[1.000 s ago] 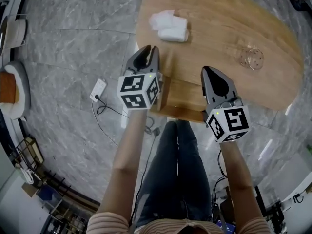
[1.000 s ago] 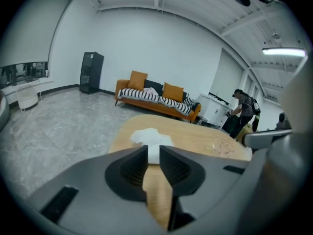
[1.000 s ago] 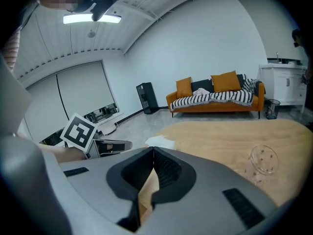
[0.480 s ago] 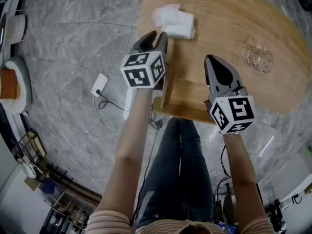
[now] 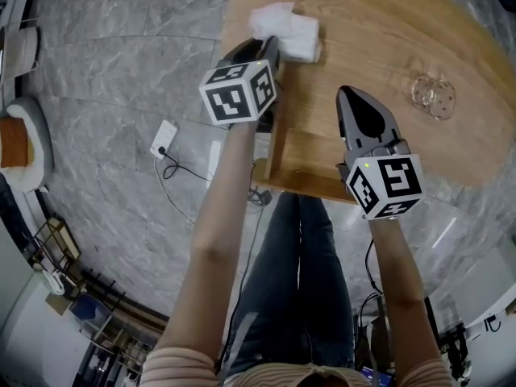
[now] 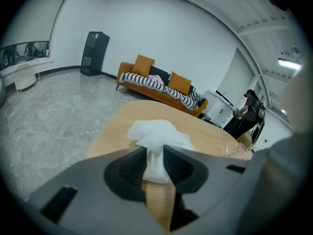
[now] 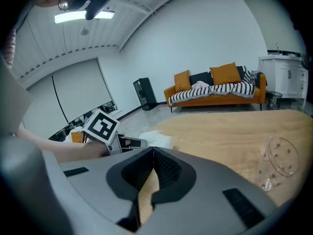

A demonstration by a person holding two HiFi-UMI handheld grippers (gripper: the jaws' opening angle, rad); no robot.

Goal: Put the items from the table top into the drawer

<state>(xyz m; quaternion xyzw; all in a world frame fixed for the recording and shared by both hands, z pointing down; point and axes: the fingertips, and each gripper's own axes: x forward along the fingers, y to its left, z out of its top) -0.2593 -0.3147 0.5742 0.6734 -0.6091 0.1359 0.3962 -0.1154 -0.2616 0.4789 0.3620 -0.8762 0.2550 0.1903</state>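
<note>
The left gripper (image 5: 270, 48) is clenched on the near end of a crumpled white paper tissue (image 5: 287, 29). In the left gripper view, the tissue (image 6: 156, 133) bunches up above the closed jaws. The tissue sits over the near left part of the light oval wooden table (image 5: 363, 39), just beyond the pulled-out wooden drawer (image 5: 310, 164). The right gripper (image 5: 347, 95) hangs over the drawer's right side, and its jaws are pressed together on nothing. A clear drinking glass (image 5: 433, 97) stands on the table to its right, well apart from the tissue.
</note>
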